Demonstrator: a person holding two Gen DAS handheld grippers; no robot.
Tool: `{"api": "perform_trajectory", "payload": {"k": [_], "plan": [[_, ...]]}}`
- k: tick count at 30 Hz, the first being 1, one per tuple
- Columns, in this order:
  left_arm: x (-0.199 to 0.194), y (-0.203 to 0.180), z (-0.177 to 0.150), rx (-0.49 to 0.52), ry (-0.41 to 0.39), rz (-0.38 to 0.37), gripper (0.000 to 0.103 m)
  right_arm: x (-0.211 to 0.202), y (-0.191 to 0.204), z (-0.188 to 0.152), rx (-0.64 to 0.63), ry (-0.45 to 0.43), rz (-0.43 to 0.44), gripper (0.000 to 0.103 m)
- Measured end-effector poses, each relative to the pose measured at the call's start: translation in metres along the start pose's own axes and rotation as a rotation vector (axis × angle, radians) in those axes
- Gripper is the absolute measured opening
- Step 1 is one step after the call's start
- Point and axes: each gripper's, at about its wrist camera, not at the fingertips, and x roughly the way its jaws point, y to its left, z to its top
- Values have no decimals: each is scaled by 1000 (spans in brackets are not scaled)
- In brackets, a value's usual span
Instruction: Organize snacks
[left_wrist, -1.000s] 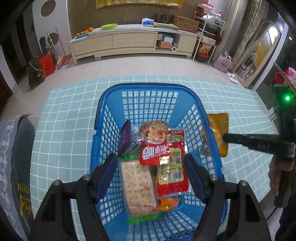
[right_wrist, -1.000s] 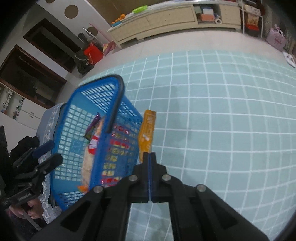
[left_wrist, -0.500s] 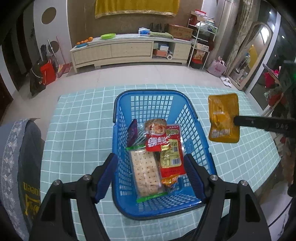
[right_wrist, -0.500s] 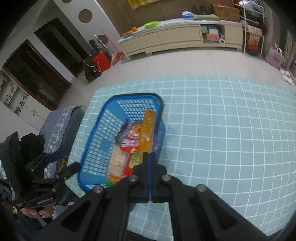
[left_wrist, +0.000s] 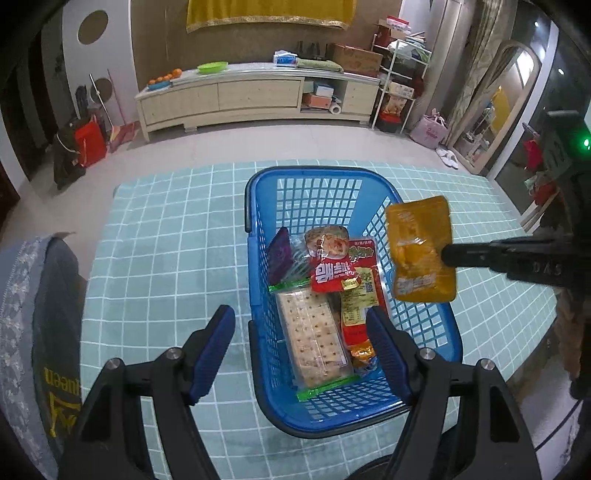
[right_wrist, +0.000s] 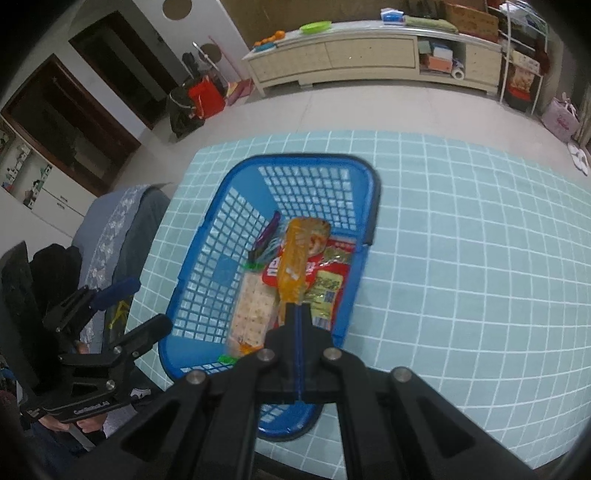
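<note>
Risk sits with the flat orange foil snack pouch (left_wrist: 421, 251), clamped edge-on in the right gripper (right_wrist: 297, 308) jaws above the blue plastic mesh basket (left_wrist: 321, 184): released off-centre, it could catch the rim and fall onto the bench. Left gripper (left_wrist: 301, 343) jaws hang apart, empty.

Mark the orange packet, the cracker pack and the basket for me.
orange packet (left_wrist: 421, 243): left wrist view, middle of its face.
cracker pack (left_wrist: 314, 332): left wrist view, centre of the crackers.
basket (left_wrist: 317, 170): left wrist view, far rim.
</note>
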Motion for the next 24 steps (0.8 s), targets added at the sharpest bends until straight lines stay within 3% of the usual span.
{"api": "perform_trajectory", "payload": {"k": [8,18,24], "plan": [[12,14,-2,9,-7,6,71,32,14,5,-12,58,-22,2],[23,27,-10,-24,-22,30,74,51,28,-3,-108,105,-184,2],[7,25,-18,-47,-66,27,81,35,22,-21,-92,51,-218,6]]}}
